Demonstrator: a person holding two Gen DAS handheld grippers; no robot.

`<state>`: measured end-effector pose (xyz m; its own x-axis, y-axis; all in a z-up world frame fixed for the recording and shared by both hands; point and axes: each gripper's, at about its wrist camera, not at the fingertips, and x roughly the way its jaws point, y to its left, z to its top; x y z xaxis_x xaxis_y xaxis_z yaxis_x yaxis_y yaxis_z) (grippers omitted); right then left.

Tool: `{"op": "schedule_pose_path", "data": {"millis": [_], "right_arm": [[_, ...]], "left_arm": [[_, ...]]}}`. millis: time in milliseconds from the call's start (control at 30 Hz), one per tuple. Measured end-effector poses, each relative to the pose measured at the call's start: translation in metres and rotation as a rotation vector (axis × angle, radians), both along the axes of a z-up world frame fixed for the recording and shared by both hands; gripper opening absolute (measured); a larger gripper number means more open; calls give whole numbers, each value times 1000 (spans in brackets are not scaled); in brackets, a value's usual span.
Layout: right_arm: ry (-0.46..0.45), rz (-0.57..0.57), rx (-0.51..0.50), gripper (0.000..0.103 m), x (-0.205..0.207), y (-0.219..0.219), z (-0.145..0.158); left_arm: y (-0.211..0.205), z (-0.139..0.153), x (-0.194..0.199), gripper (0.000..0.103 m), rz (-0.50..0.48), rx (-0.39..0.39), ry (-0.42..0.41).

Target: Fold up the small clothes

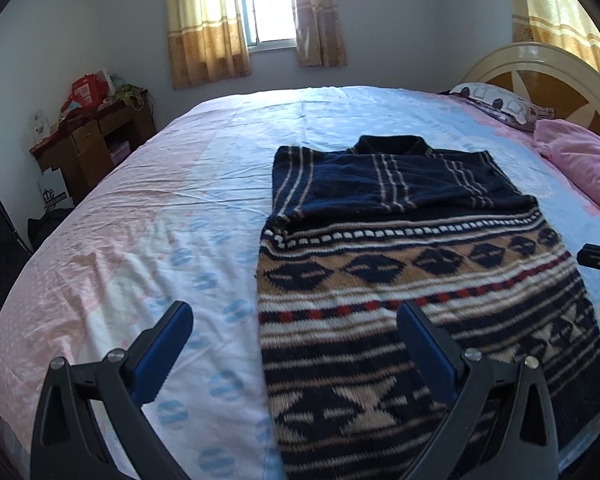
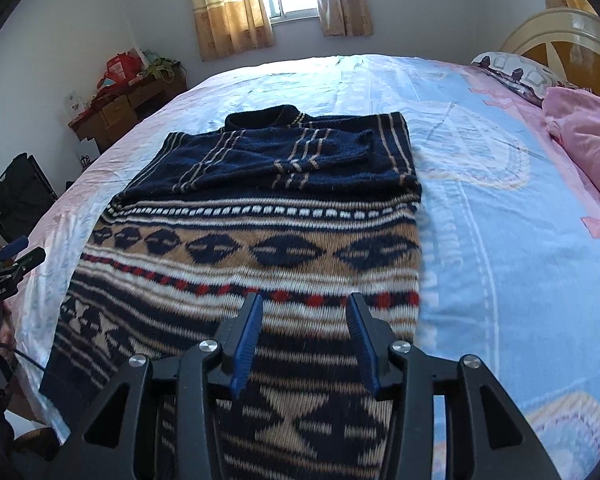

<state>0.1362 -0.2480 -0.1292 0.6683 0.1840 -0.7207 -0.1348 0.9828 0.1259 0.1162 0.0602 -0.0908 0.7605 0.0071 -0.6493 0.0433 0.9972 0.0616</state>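
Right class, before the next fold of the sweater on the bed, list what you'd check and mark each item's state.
1. Both sleeves folded in across the sweater: ok.
2. Left gripper open and empty: ok.
3. Right gripper open and empty: ok.
4. Body of the sweater lying flat on the bedsheet: ok.
5. Near hem reachable: cannot tell, hidden below the grippers.
6. Pink pillow apart from the sweater: ok.

Daylight from the far window (image 1: 266, 4) blows out the pane and curtains (image 2: 232, 4); the bed (image 2: 500, 208) is evenly lit, fisheye-bent with dark corners.
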Motion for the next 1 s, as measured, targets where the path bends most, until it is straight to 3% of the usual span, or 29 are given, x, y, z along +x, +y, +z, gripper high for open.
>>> {"op": "schedule_pose_path", "data": {"millis": [267,567,867,1000], "right_arm": [[36,13,-3,45,-39,-2,-6],[106,8,0,45,-91,-5,-26],[192,-38,18,45,-125,-20,-48],[204,-49,38,45,-135,-24,-51]], "left_arm": [[-11,-7,-38,103,-56,-9,36],[-17,-31,-71,103,-93,8,133],[1,-68,-94,103,-69,22,262],[9,-72,-100,92,-57,-22,291]]}}
